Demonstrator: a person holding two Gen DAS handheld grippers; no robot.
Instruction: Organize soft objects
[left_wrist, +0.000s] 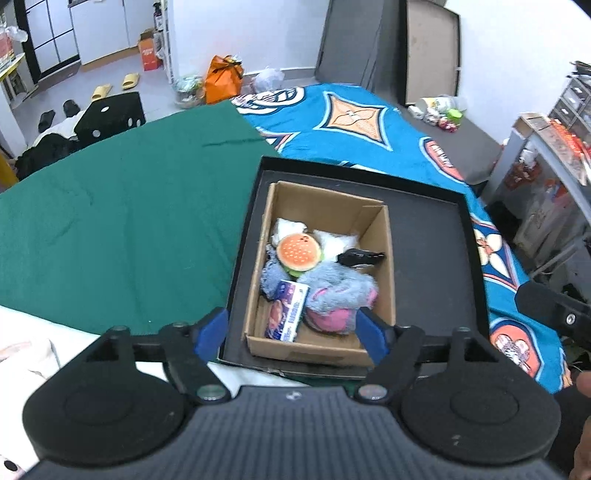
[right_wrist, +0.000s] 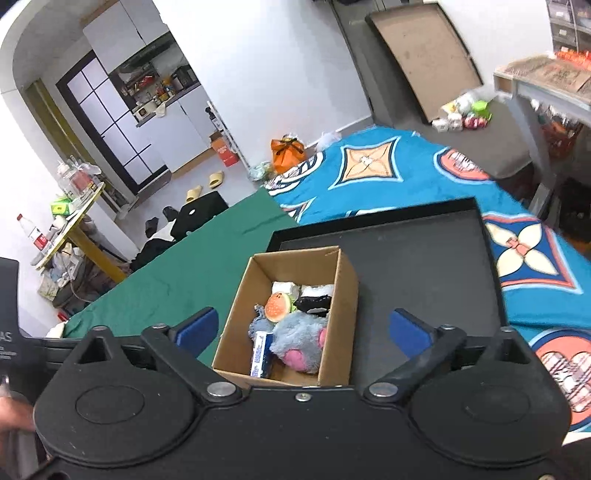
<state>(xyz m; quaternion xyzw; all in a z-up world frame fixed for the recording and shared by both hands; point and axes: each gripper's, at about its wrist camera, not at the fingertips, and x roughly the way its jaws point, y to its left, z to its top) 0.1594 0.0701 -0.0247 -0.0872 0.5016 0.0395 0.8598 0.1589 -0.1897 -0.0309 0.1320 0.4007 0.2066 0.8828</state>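
Observation:
A brown cardboard box (left_wrist: 386, 258) (right_wrist: 236, 325) stands in the left part of a shallow black tray (left_wrist: 432, 251) (right_wrist: 424, 266) on the bed. In the box lie a plush burger (left_wrist: 298, 252) (right_wrist: 277, 306), a grey and pink plush (left_wrist: 340, 291) (right_wrist: 301, 341), a blue and white packet (left_wrist: 287, 314) (right_wrist: 260, 350), white soft pieces (left_wrist: 338, 240) and a black item (left_wrist: 360, 256) (right_wrist: 312, 304). My left gripper (left_wrist: 293, 332) is open and empty above the box's near edge. My right gripper (right_wrist: 301, 332) is open and empty above the box.
A green cloth (left_wrist: 129, 206) (right_wrist: 207, 266) covers the bed's left part, a blue patterned blanket (left_wrist: 369, 122) (right_wrist: 388, 173) the right. Flat boards (left_wrist: 391, 48) lean on the far wall. A shelf unit (left_wrist: 554, 147) stands right. Bags and slippers (left_wrist: 114, 85) lie on the floor.

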